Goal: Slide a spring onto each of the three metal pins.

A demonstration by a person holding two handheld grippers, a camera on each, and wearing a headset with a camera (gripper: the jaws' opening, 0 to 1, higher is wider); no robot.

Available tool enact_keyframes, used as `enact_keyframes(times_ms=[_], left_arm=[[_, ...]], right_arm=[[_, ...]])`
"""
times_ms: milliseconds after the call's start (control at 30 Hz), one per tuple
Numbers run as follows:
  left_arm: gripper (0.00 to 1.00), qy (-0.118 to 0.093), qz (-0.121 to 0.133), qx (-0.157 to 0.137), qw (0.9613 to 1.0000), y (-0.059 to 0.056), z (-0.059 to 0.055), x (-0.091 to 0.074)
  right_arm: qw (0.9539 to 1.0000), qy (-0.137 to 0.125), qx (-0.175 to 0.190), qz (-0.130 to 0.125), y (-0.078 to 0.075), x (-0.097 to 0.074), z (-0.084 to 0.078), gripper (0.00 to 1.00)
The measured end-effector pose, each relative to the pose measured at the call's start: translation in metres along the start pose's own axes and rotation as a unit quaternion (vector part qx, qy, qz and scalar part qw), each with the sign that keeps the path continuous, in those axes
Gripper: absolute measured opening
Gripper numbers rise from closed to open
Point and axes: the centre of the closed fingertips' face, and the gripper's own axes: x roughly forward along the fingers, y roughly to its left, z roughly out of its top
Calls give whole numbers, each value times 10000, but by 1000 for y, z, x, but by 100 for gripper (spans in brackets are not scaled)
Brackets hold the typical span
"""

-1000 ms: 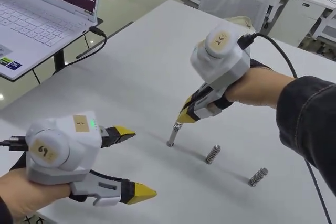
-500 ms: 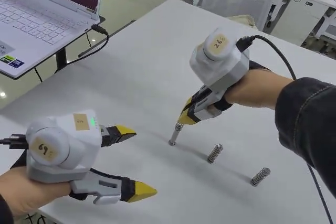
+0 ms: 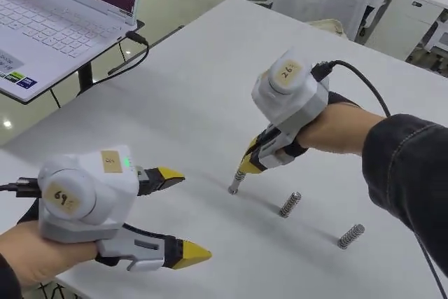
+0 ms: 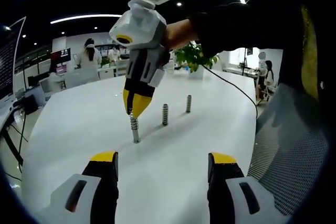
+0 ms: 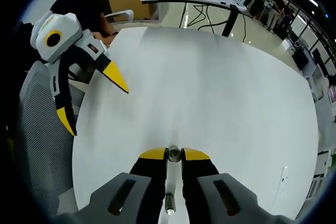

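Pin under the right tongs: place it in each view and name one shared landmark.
Head view: pin just right of centre, leaning.
Left gripper view: left of centre, above the left tongs and their open gap.
Right gripper view: bottom centre, seen end-on between the tips.
Landmark: right tongs, yellow tips closed on its top.

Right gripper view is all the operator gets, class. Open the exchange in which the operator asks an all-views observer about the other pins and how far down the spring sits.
Operator: Any pins besides mine?
Observer: Two more, both upright and spring-covered: the middle pin and the end pin.
Operator: How low is my spring?
Observer: The spring in the right gripper covers the top of the first pin; its lower shank is bare.
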Motion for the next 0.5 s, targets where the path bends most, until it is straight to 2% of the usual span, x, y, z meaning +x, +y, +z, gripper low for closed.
enact_keyframes(times_ms=[500], left_arm=[[65, 8, -11, -20, 10000, 0, 0, 1]], right_arm=[[10000, 59, 41, 36, 5, 15, -10, 7]])
